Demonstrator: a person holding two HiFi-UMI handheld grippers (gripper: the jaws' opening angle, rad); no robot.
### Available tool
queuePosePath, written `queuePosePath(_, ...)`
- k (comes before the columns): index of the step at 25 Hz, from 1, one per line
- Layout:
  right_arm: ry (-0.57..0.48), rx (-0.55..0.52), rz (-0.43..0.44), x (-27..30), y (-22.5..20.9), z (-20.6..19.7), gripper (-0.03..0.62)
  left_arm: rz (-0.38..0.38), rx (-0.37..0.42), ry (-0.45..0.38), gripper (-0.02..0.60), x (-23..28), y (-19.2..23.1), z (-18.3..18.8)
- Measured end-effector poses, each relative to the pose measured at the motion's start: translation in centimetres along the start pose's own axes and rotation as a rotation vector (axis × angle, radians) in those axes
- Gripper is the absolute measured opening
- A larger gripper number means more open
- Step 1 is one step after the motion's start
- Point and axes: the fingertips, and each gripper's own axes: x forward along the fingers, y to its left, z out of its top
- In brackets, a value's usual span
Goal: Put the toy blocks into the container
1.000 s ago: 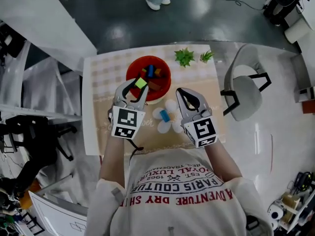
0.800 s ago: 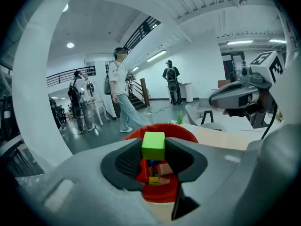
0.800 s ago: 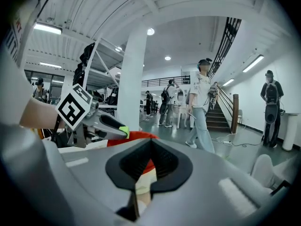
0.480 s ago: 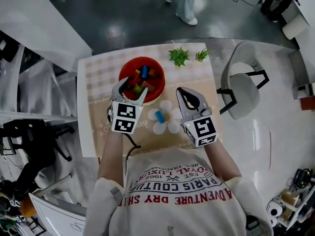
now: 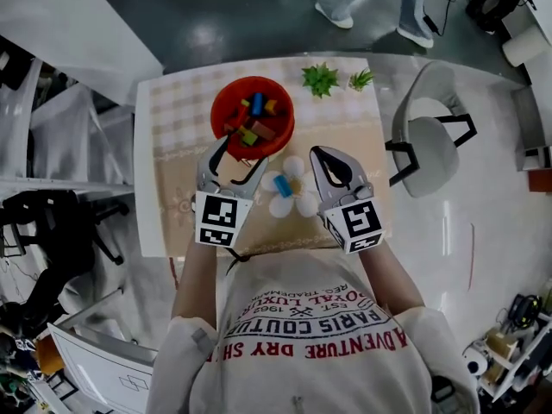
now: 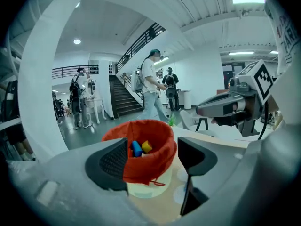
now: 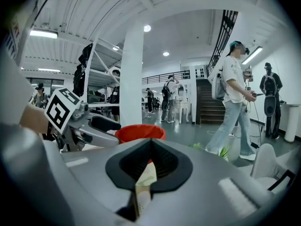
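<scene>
Meanwhile, the left gripper point(image 5: 233, 160), its empty jaws just opened wide, hangs at 6 o'clock of the container point(image 5: 221, 109); a loose blue block point(image 5: 283, 187) lies at its 4 o'clock, nearer it than the closed, empty right gripper point(image 5: 322, 155).

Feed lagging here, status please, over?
Left gripper fingers just opening, empty; right gripper shut, empty. Blue block on flower mat, others in red container. Nothing blocking.

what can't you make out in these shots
- Block count in the red container: too small in the head view; its rim hides most in the left gripper view.
- Blue block on the white mat: right gripper view, hidden behind the shut right tongs.
- Container's inside: right gripper view, only its rim shows.
</scene>
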Motion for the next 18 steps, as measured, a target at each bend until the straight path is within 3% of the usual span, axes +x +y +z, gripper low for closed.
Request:
queuePosePath(5, 0.043, 0.024, 0.013, -0.8, 1.5, -1.9, 0.002, -0.039, 0.013, -0.029, 0.356, -2.0, -3.4, -1.9)
queuePosePath(18, 0.137, 0.087, -0.021, -1.9, 1.6, -7.8, 0.002, -0.259, 0.004, 0.177, 0.371, 1.1, -10.5, -11.7)
